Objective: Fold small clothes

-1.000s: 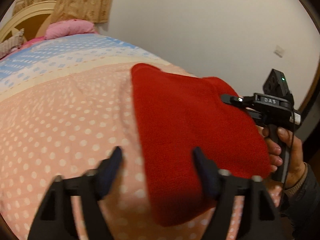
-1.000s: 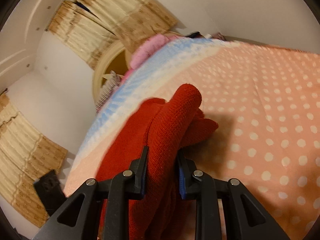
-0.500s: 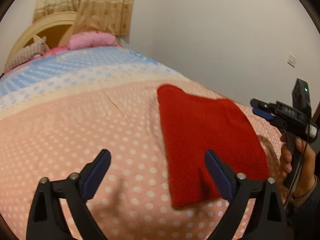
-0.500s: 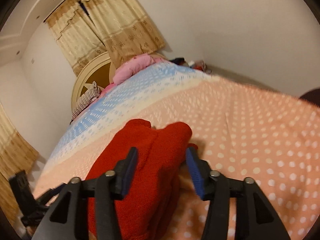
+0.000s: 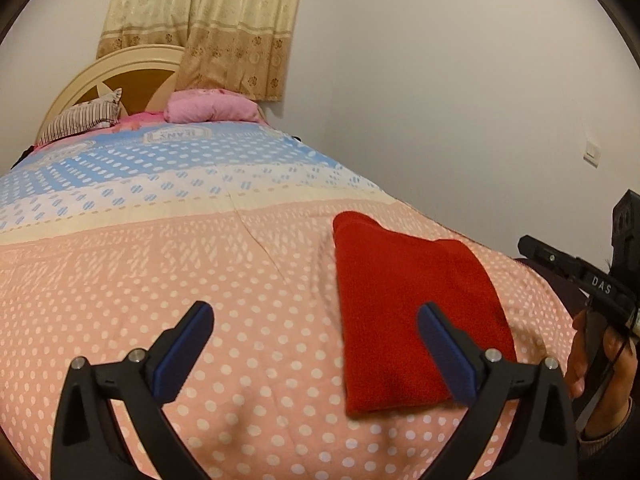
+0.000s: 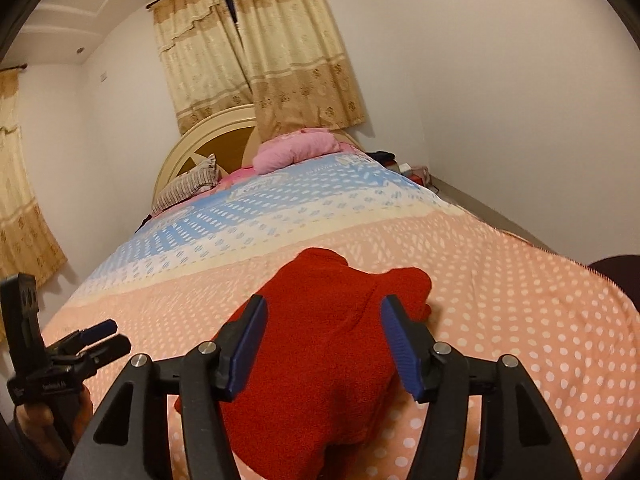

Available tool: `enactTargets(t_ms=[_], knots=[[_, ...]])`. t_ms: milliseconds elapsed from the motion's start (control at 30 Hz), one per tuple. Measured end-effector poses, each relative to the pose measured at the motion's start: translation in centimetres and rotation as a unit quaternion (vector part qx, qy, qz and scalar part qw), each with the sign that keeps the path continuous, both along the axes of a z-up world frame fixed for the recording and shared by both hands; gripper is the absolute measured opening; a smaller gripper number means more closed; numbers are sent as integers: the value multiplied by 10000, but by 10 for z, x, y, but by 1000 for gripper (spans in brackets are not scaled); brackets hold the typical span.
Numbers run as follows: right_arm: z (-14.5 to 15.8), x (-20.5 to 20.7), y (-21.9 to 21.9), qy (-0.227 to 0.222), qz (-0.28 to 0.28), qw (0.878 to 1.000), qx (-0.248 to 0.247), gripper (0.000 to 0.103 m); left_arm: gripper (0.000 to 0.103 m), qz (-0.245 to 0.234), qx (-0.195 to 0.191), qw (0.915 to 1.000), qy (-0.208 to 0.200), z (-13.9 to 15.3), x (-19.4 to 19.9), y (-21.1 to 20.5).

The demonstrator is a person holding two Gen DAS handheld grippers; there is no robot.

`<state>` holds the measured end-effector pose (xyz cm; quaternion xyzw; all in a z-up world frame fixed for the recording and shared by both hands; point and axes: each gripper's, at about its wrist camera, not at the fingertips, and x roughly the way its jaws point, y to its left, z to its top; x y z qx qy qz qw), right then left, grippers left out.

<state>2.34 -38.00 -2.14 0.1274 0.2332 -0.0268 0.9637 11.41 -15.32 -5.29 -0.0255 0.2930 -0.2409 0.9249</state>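
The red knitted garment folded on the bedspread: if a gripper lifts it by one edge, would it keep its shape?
Probably not. The red garment looks like soft, fuzzy knit lying in loose layers, so it would likely droop and unfold. Its nap probably grips the dotted bedspread, so pushing may bunch it rather than slide it.

Red on pink dots

A plain red garment (image 5: 412,312) lies on a bedspread (image 5: 200,264) of peach-pink with white dots, then cream and blue bands; pink pillow (image 5: 212,110), striped pillow (image 5: 84,120), beige floral curtains (image 5: 224,28).
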Motion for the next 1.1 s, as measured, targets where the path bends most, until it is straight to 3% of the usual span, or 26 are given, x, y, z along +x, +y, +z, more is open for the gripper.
enactTargets(t_ms=[1100], knots=[[1,-5,10,-118,46,9999,42,64,103,8,311,9992,-243,4,-9,-7]])
